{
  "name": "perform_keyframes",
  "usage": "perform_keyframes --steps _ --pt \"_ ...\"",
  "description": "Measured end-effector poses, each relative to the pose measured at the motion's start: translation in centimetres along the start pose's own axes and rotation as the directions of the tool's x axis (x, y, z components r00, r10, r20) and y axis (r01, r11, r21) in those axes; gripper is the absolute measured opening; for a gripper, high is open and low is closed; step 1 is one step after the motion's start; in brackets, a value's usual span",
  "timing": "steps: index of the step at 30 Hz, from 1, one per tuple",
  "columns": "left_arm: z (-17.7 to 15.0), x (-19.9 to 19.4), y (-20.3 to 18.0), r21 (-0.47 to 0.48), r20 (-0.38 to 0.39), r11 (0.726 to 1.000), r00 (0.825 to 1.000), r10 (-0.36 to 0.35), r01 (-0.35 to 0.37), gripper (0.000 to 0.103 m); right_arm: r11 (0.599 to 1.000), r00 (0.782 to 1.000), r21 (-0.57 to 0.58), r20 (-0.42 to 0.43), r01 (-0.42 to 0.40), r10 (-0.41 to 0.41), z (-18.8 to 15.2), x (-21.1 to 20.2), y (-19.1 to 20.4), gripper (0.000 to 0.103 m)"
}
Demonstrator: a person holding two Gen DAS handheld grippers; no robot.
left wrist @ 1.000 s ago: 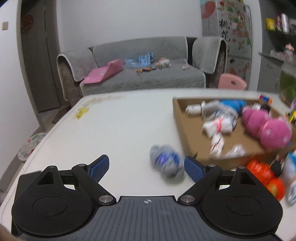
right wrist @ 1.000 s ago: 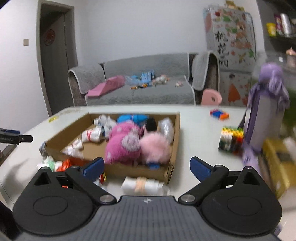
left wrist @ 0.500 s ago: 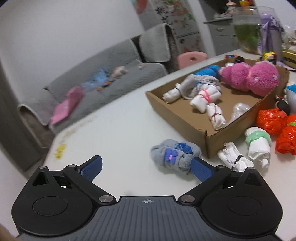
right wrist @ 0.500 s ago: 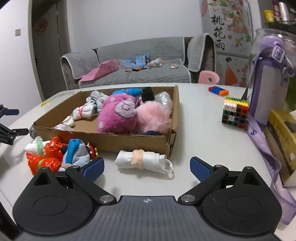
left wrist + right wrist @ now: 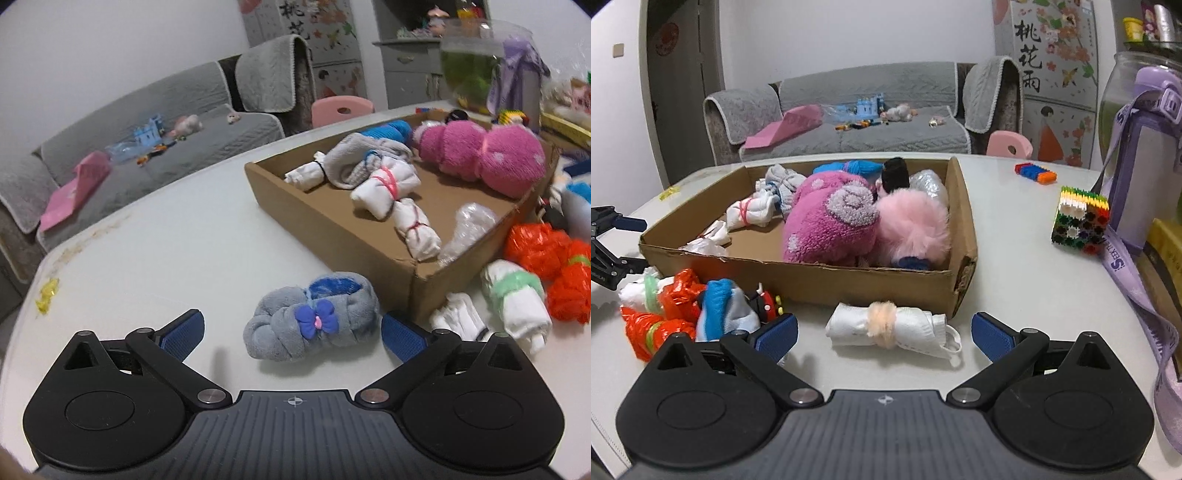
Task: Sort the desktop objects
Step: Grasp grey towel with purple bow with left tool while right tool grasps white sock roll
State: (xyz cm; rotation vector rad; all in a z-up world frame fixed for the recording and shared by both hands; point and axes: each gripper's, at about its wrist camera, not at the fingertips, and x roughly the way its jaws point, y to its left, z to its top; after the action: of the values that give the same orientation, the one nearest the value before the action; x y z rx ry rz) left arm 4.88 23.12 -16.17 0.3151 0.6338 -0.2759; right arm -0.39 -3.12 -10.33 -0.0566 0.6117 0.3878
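Observation:
A cardboard box point(image 5: 334, 223) on the white table holds rolled socks and pink plush items; it also shows in the right wrist view point(image 5: 827, 275). My left gripper point(image 5: 291, 332) is open, its fingers on either side of a grey rolled sock with a blue bow point(image 5: 312, 319) lying on the table beside the box corner. My right gripper point(image 5: 884, 334) is open around a white rolled sock with a peach band point(image 5: 890, 326) lying in front of the box. The left gripper also shows at the left edge of the right wrist view point(image 5: 613, 243).
Orange bundles point(image 5: 543, 251), a white-green roll point(image 5: 515, 299) and a white roll point(image 5: 458, 319) lie by the box. A blue-grey sock point(image 5: 724, 308) and orange bundles point(image 5: 661, 314) lie left of my right gripper. A block cube point(image 5: 1078, 219) and purple bottle point(image 5: 1148, 162) stand at the right.
My left gripper has swung and closed in on the grey sock, which now lies between its fingers. My right gripper has lowered and moved up to the white banded sock.

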Motion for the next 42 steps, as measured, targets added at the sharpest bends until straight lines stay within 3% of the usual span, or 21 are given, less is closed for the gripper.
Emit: perform_keyframes --steps 17,22,24,26,34,42 --pt "0.0 0.3 0.8 -0.064 -0.019 0.996 0.998 -0.063 0.061 0.102 0.999 0.998 0.053 -0.063 -0.010 0.013 0.3 0.8 -0.3 0.101" --pt "-0.2 0.3 0.8 -0.093 -0.020 0.993 0.997 -0.078 0.076 0.098 0.999 0.998 0.049 -0.054 -0.013 0.016 0.4 0.8 0.0 0.089" --pt "-0.2 0.2 1.0 -0.115 -0.013 0.988 0.995 -0.103 0.100 0.083 0.999 0.999 0.048 -0.046 -0.022 0.024 0.4 0.6 0.0 0.076" --pt "-0.2 0.1 1.0 -0.145 -0.011 0.982 0.992 -0.126 0.124 0.074 0.998 0.999 0.054 -0.040 -0.032 0.035 0.4 0.5 0.0 0.072" --pt "-0.9 -1.3 0.1 -0.148 -0.001 0.984 0.995 -0.096 0.095 0.071 0.997 0.999 0.059 -0.028 -0.039 0.041 0.0 -0.2 -0.2 0.070" --pt "-1.6 -3.8 0.2 -0.164 -0.010 0.986 1.000 -0.014 0.012 0.070 0.994 0.999 0.093 0.011 -0.053 0.052 0.0 -1.6 -1.1 0.070"
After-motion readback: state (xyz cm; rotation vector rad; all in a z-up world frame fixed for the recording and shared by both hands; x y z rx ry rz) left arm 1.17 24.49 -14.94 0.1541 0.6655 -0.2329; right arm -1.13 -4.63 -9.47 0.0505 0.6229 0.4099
